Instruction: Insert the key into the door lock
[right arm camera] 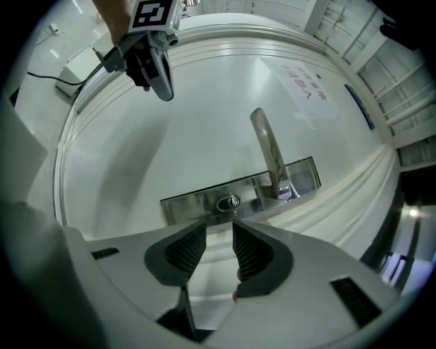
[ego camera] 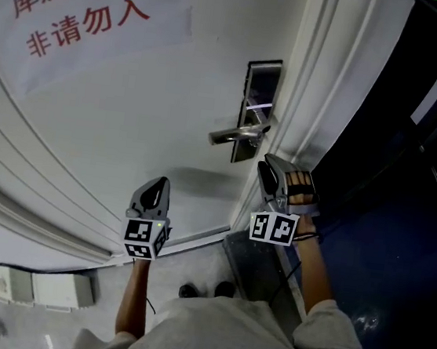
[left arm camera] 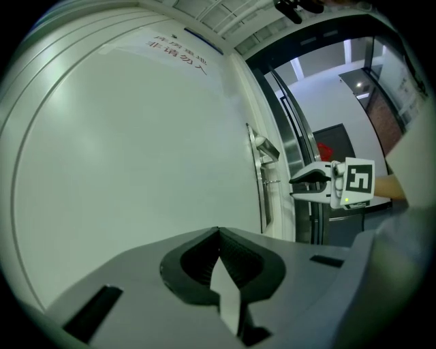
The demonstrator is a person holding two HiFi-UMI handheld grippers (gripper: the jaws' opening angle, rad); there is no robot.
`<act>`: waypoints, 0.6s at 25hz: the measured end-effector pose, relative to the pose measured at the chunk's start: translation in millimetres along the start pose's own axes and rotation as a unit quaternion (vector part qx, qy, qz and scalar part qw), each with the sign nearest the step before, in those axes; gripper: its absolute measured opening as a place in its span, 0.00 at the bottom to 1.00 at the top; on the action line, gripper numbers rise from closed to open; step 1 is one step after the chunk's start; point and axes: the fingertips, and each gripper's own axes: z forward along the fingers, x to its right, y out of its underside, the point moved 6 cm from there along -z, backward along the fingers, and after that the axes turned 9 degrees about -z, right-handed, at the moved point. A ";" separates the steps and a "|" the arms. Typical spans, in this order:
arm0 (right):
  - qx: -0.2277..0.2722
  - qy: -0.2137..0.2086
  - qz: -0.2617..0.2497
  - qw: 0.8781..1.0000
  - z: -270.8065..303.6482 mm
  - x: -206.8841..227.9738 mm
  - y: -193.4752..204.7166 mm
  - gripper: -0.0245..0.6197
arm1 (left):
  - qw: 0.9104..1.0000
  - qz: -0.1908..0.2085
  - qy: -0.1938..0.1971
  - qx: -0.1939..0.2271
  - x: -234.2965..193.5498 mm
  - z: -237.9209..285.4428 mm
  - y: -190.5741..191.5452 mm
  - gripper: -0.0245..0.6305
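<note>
You stand at a white panelled door (ego camera: 128,135) with a paper sign (ego camera: 89,4) in red characters taped across it. A dark floor (ego camera: 397,263) falls away on your right, where the doorway opens into an unlit space. The steel lock plate (ego camera: 260,84) sits at the door's edge, and its lever handle (ego camera: 235,135) reaches back across the panel. What the next move turns on is the key (right arm camera: 234,204). It appears to sit already in the cylinder on that plate, beside the lever's hub, with its shaft pointing straight out of the door along the line your right gripper (right arm camera: 218,230) points. From that gripper's own view the key lies dead ahead, just beyond the fingertips and in line with the gap between them. It shows as a thin edge-on sliver, so its flat faces look turned toward the two pads. Those jaws stand apart by a moderate gap with nothing between them, so you hold nothing on that side. The key is small and seen end-on, so I cannot say how deep it sits or whether it is fully home. Your left gripper (left arm camera: 218,235) has its jaws closed together on nothing. It faces bare door panel, well to the side of the lock, which makes the right hand clearly the nearer one. A straight, level reach from the right would bring the pads to either side of the key.
</note>
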 end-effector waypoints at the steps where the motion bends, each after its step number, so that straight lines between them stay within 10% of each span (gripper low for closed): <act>1: -0.002 0.001 0.012 1.000 -3.4 -1.2 1.7 0.23 | 1.000 0.000 0.002 -0.001 1.2 0.9 0.4 0.06; 15: -0.002 -0.008 0.142 0.990 -19.8 -6.8 10.7 0.08 | 1.000 0.002 0.014 -0.004 7.2 10.6 1.5 0.06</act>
